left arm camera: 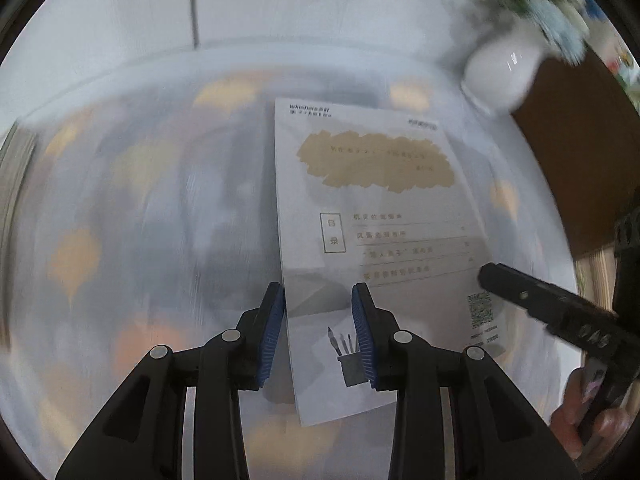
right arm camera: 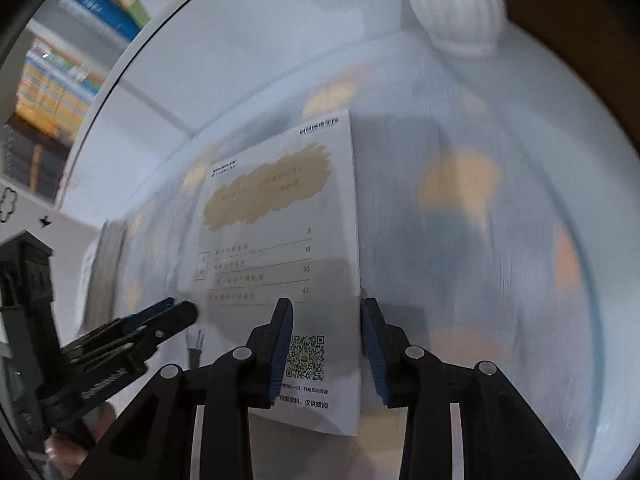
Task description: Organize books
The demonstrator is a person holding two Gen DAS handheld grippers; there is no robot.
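Booklet lies flat on round table w/ pale leaf-print cloth, back cover up. Both grippers point down over its near end. Left gripper straddles booklet's left edge, jaws narrow, pads not pressing. Right gripper straddles its right edge, narrow gap, nothing clamped. White vase beyond booklet's far right corner.

White leaf-patterned tablecloth, white ribbed vase with flowers, shelf of books behind
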